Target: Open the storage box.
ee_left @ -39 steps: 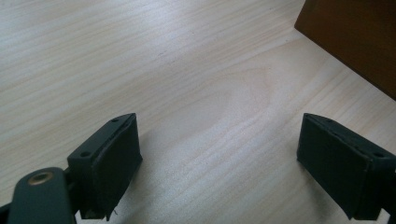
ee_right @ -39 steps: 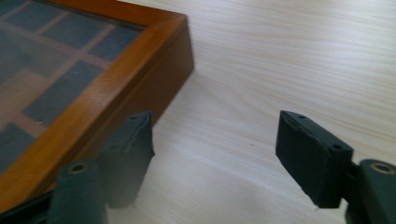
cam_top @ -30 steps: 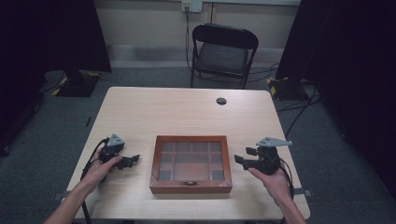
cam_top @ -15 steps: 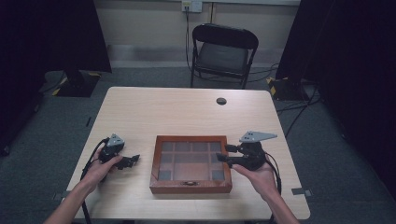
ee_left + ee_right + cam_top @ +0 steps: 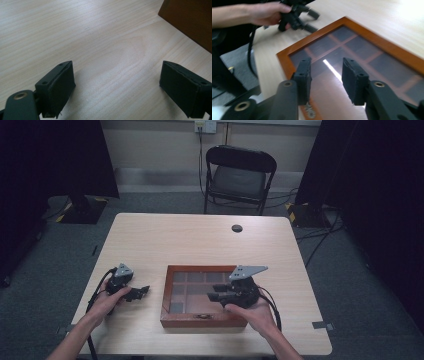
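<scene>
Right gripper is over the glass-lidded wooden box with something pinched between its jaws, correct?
Not quite. The right gripper is over the wooden box, but nothing is between its jaws; they have just been closing on empty air, as the right gripper view shows.

We see the high view dim, its corners sunk in black, the table (image 5: 200, 240) evenly lit from above. In the right gripper view, a white glare streak crosses the wooden box's glass lid (image 5: 332, 68), with motion blur throughout. Our left gripper view is sharp, with soft shadows under the jaws.
</scene>
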`<state>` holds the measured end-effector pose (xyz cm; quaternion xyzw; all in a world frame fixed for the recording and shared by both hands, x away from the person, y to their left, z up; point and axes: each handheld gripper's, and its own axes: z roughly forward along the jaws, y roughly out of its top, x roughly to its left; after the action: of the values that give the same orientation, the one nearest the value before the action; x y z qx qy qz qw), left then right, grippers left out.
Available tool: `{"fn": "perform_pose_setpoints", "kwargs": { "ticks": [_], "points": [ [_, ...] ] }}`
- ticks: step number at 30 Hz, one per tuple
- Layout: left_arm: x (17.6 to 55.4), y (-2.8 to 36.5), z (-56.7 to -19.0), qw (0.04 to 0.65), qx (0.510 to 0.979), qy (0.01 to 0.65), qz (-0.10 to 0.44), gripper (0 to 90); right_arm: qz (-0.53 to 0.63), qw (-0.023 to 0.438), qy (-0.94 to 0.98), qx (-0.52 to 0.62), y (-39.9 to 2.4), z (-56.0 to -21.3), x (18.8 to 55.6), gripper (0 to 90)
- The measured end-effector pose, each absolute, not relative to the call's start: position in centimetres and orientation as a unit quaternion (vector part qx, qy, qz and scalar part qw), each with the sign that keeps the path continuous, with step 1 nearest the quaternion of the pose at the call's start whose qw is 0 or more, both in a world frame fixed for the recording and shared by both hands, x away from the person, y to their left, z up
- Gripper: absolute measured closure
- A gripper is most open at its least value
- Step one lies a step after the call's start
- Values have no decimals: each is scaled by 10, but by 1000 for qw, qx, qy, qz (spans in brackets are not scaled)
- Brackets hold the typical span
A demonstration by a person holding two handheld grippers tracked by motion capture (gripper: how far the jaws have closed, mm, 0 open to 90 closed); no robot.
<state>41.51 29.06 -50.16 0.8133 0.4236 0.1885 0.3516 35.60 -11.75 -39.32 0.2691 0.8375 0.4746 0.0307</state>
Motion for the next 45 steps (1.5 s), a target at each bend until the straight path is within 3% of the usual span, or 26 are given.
{"fn": "perform_pose_setpoints", "kwargs": {
  "ticks": [18,45],
  "points": [
    [415,291,-502,352,813,423,188,120,425,-24,880,210,-91,-429,344,796],
    [416,291,-502,354,814,421,188,114,408,-23,892,194,-88,-435,344,817]
  ]
}}
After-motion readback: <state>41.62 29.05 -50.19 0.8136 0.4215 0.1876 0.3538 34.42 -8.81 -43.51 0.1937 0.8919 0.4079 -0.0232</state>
